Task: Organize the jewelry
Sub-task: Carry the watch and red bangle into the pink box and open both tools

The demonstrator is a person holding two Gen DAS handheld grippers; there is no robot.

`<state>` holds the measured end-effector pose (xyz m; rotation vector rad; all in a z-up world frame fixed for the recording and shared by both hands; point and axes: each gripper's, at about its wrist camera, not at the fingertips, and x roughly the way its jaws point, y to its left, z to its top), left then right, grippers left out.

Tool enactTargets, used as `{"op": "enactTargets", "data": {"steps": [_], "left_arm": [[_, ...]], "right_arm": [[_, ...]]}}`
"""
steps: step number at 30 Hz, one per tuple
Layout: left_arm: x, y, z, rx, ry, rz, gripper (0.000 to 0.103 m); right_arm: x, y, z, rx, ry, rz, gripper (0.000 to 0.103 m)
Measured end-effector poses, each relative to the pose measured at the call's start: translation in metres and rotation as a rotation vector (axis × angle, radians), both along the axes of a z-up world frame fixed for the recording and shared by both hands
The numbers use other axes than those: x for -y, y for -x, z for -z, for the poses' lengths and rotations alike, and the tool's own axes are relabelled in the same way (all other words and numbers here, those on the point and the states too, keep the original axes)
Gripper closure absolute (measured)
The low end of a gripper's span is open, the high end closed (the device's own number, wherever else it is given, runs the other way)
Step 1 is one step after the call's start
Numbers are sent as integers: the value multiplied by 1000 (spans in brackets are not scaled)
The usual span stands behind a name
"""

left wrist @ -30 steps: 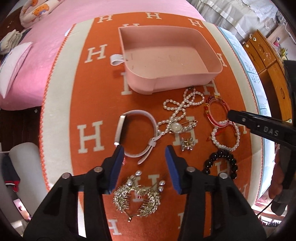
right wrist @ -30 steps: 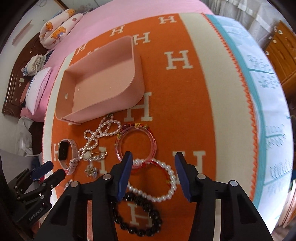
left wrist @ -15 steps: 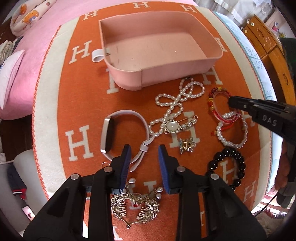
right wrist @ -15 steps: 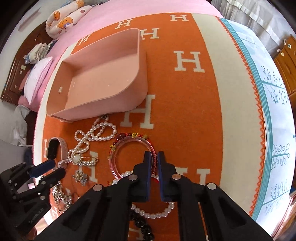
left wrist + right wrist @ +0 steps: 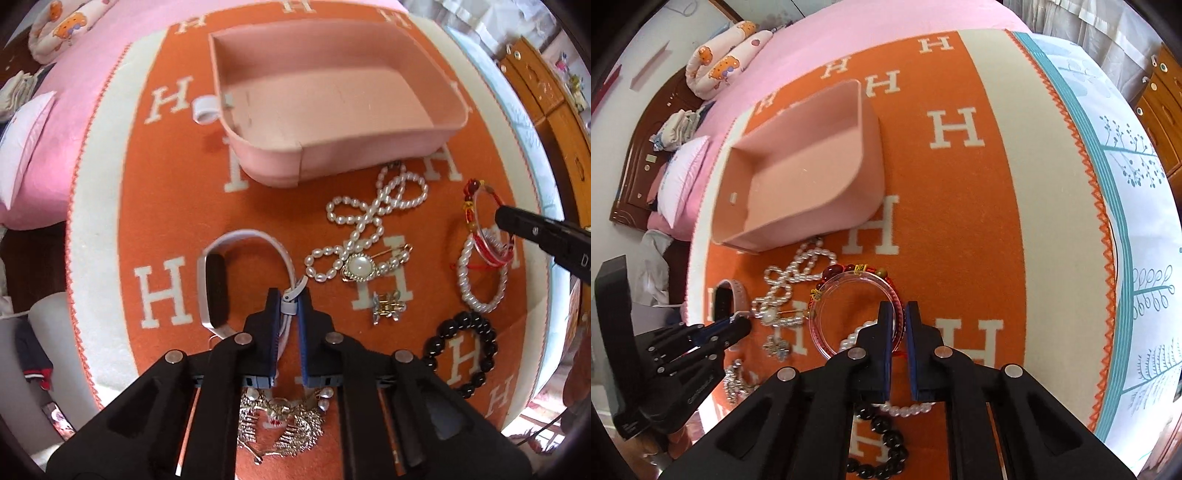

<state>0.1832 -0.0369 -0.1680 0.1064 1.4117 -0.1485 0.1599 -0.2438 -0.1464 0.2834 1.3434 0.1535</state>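
Orange blanket (image 5: 177, 221) with white H letters covers a bed. Left gripper (image 5: 287, 306), low in the frame, pinches the white watch band (image 5: 255, 236). Right gripper (image 5: 898, 317) jaws clamp the clear pink bangle (image 5: 827, 295). Empty pink tray (image 5: 369, 147) sits at top centre.

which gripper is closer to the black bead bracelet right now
Right. The right gripper is shut on the pink bangle just beyond the black bead bracelet; the left gripper clamps the watch farther away.
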Motion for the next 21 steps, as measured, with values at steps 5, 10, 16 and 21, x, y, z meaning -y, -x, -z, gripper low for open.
{"op": "enactTargets", "data": {"steps": [5, 10, 16, 21], "left_arm": [[-3, -6, -39, 49, 38, -33, 97], [-4, -20, -92, 149, 86, -22, 97], [-3, -55, -130, 220, 95, -17, 97], [4, -91, -123, 222, 110, -36, 97]], "right_arm": [[2, -1, -32, 41, -65, 6, 96], [-2, -17, -66, 106, -111, 6, 96], [-13, -56, -91, 178, -115, 11, 96], [-30, -94, -77, 186, -80, 28, 96]]}}
